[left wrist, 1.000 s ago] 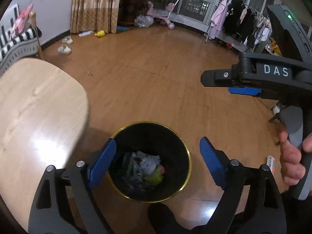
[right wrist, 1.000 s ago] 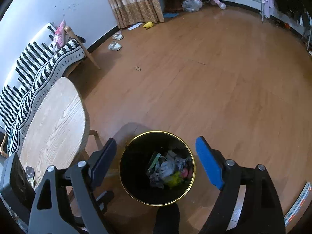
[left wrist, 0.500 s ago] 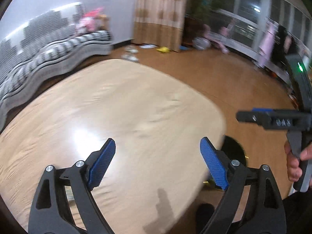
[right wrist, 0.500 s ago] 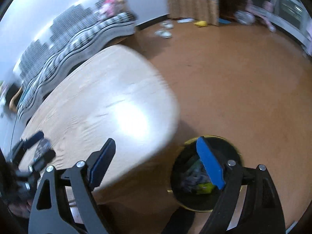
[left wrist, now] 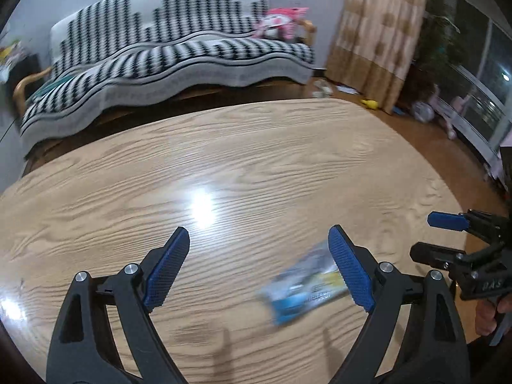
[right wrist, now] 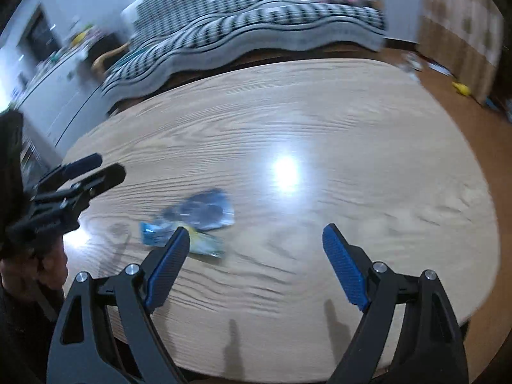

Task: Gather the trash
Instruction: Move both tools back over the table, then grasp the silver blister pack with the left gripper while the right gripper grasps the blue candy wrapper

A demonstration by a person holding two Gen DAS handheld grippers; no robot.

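A blue and yellow snack wrapper (left wrist: 304, 288) lies flat on the light wooden table (left wrist: 224, 166), just inside my left gripper's right finger. My left gripper (left wrist: 259, 265) is open and empty above the table. In the right wrist view the wrapper (right wrist: 192, 224) lies by the right gripper's left finger, blurred, with a darker blue piece on its far side. My right gripper (right wrist: 252, 265) is open and empty over the table (right wrist: 320, 134). Each gripper shows in the other's view: the right one (left wrist: 448, 236), the left one (right wrist: 92, 169). The trash bin is out of view.
A black-and-white striped sofa (left wrist: 166, 60) stands behind the table, with a pink toy (left wrist: 281, 22) on its right end. Curtains (left wrist: 380, 32) and wooden floor with scattered small items (left wrist: 368, 102) lie to the right. The table's edge curves down the right side.
Both grippers have swung up and left from above the black bin to over the table. The bin has left both views and the wrapper has come into view. Both stay open.
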